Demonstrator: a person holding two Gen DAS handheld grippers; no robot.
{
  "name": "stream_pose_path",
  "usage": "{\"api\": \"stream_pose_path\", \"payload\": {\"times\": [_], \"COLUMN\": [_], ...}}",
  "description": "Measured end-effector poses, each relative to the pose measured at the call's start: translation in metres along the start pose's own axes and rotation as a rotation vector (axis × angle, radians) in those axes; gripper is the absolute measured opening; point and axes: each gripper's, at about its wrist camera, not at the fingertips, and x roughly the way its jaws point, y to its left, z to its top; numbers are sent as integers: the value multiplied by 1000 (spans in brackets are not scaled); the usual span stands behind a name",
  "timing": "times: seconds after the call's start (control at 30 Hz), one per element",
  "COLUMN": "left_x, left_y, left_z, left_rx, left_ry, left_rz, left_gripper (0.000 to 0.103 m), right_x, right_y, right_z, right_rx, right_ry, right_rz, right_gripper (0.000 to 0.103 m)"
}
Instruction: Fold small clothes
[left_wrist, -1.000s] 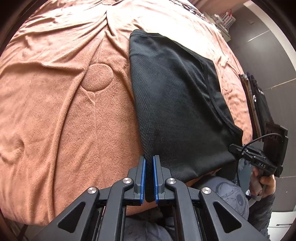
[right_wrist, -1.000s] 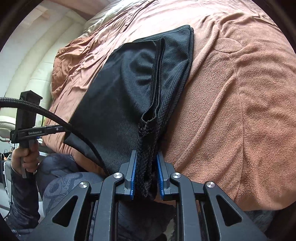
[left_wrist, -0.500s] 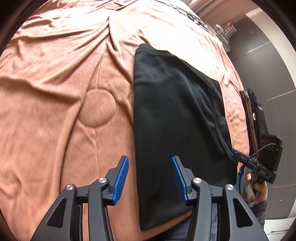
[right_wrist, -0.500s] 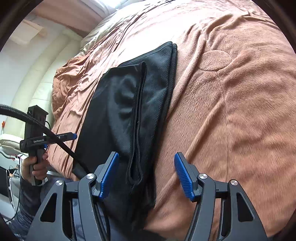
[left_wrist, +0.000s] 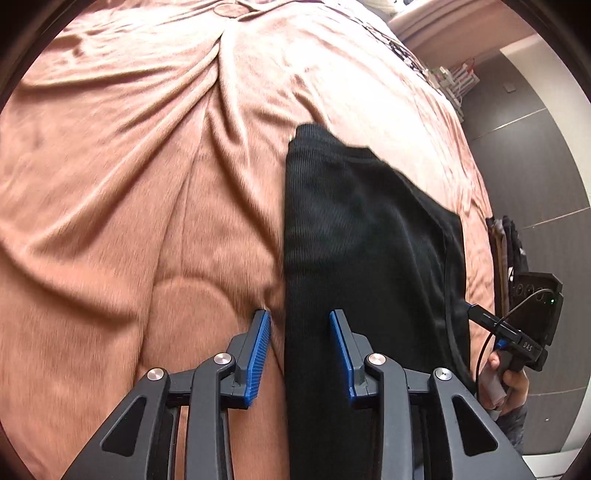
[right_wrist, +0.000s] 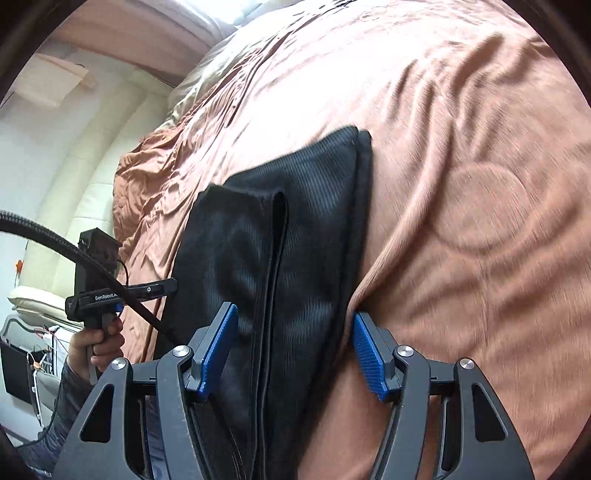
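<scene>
Between the blue pads of my left gripper (left_wrist: 299, 350) I am seeing only air and cloth lying loose: its jaws are standing apart, straddling the near left edge of the black garment (left_wrist: 362, 258) without pinching it. My right gripper (right_wrist: 291, 350) is doing the same on the other side, jaws spread wide over the garment's near right edge, one pad over the dark fabric and the other down by the bedcover, gripping nothing. From the right wrist view I am looking along a hemmed edge (right_wrist: 277, 266) running away from me down the middle of the cloth, where one layer is lying over another, so I am judging that at least one lengthwise fold is already made. The garment is resting flat as a long narrow panel on the brown bedspread (left_wrist: 129, 184), its near end hanging toward me over the bed's edge and its far end lying well up the bed. I am reckoning the task is partly done: the piece is narrowed but still long, so a fold across its length looks to be what is left, and for that I will be needing a fresh grip on its corners.
</scene>
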Motion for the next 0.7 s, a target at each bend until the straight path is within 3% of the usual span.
{"api": "stream_pose_path", "payload": {"times": [0.23, 0.63, 0.7], "left_x": [6, 21, 22], "left_y": [4, 9, 11], "left_z": [26, 55, 61], "left_rx": [-7, -23, -31], "left_ry": [-33, -83, -95], "left_rz": [-29, -84, -92], "left_gripper": [30, 26, 24], "right_x": [11, 34, 39], "right_y": [-3, -7, -8], "right_z": [17, 36, 39], "right_rx": [-25, -26, -32], "right_ry": [-18, -1, -4], "right_rz": [19, 87, 94], "right_gripper": [54, 54, 47]}}
